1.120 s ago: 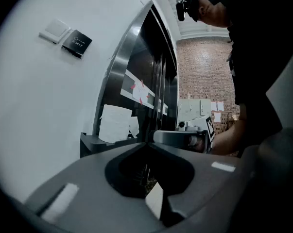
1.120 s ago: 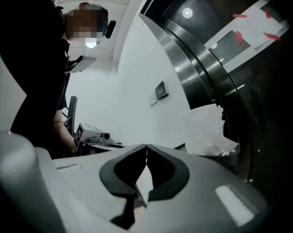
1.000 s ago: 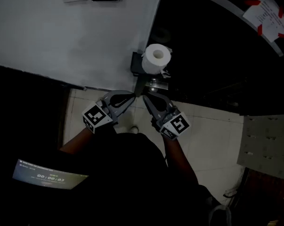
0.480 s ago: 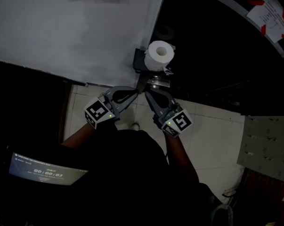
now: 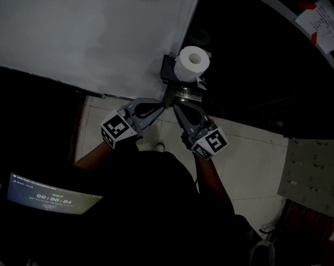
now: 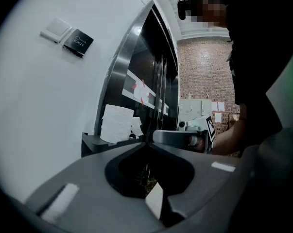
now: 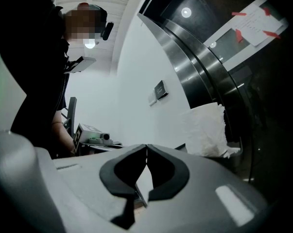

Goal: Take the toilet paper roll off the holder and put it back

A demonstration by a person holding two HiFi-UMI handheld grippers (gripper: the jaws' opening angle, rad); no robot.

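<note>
White toilet paper roll (image 5: 191, 63) unmoved on holder (image 5: 168, 71); left hand-held gripper (image 5: 162, 106) and right hand-held gripper (image 5: 175, 107) wait, pressed together, empty: removal unstarted.

A plain white wall (image 5: 100, 37) fills the upper left of the head view. It carries a pale switch plate (image 6: 55, 29) and, just beside it, a small black sign (image 6: 78, 41). To the wall's right stands a dark glossy panel (image 5: 250, 49) edged by a curved metal frame (image 6: 118, 67). A paper notice (image 5: 323, 22) is fixed to the panel with red tape. The floor (image 5: 250, 159) is pale tile with dark joints. A lit screen (image 5: 50, 195) showing a timer sits low at the left, and a grey perforated board (image 5: 313, 170) lies at the right. In the left gripper view a brick wall (image 6: 204, 67) rises behind pale cabinets (image 6: 195, 108). A ceiling lamp (image 7: 90, 44) glows in the right gripper view.
</note>
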